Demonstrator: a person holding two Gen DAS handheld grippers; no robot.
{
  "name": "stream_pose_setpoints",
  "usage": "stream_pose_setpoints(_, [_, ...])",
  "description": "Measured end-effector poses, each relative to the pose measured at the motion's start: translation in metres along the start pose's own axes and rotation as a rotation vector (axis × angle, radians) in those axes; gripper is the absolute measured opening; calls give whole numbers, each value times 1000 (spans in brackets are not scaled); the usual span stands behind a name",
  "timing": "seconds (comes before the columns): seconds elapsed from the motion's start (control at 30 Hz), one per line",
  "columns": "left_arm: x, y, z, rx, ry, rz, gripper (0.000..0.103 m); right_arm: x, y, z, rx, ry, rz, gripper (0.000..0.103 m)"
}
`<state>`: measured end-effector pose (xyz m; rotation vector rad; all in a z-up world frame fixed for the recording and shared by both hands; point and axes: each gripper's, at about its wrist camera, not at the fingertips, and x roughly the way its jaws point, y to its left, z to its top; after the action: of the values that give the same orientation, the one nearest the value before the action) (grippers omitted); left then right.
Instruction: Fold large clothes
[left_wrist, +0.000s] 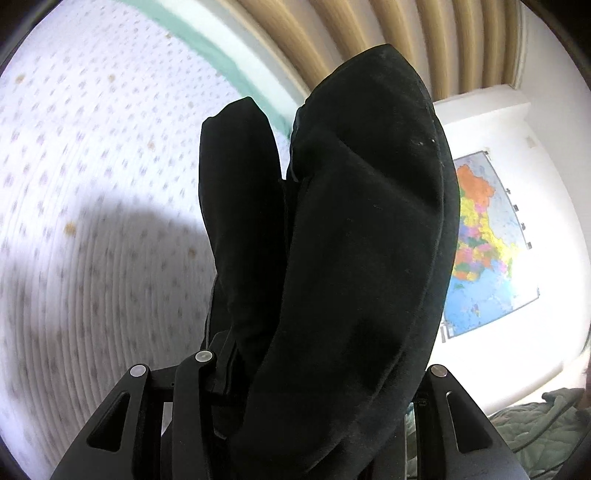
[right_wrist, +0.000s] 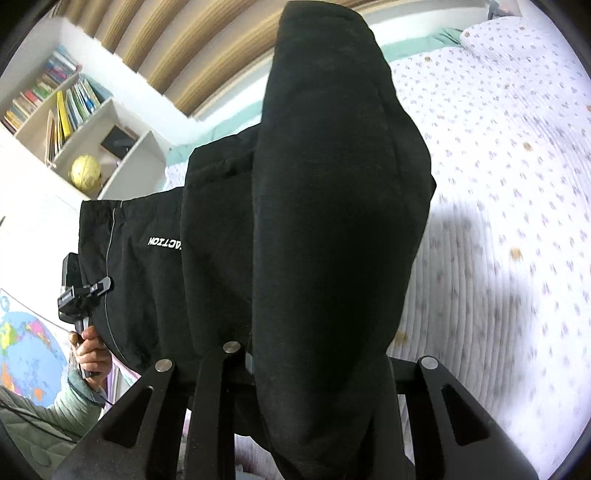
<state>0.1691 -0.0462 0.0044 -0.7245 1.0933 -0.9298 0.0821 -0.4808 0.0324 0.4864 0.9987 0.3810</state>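
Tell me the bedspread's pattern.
White bedspread with small purple-grey sprigs and quilted lines; clearest in the right wrist view.

Left wrist view: the black garment (left_wrist: 351, 240) drapes over the left gripper (left_wrist: 295, 369), hiding both fingertips and the gap between the jaws. The bed cover (left_wrist: 92, 166) is motion-blurred. Right wrist view: the same cloth buries the right gripper (right_wrist: 314, 369); its pads cannot be seen. The white lettering (right_wrist: 164, 243) is half covered by a fold. Book spines on the shelf (right_wrist: 55, 92) are too small to read.
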Motion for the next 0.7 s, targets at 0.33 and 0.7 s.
stream_pose_setpoints(0.33, [14, 113, -53, -270, 15, 116, 41, 78, -53, -40, 130, 206, -112, 30])
stream_pose_setpoints(0.7, [0, 214, -70, -565, 42, 66, 60, 109, -149, -41, 440, 197, -133, 65])
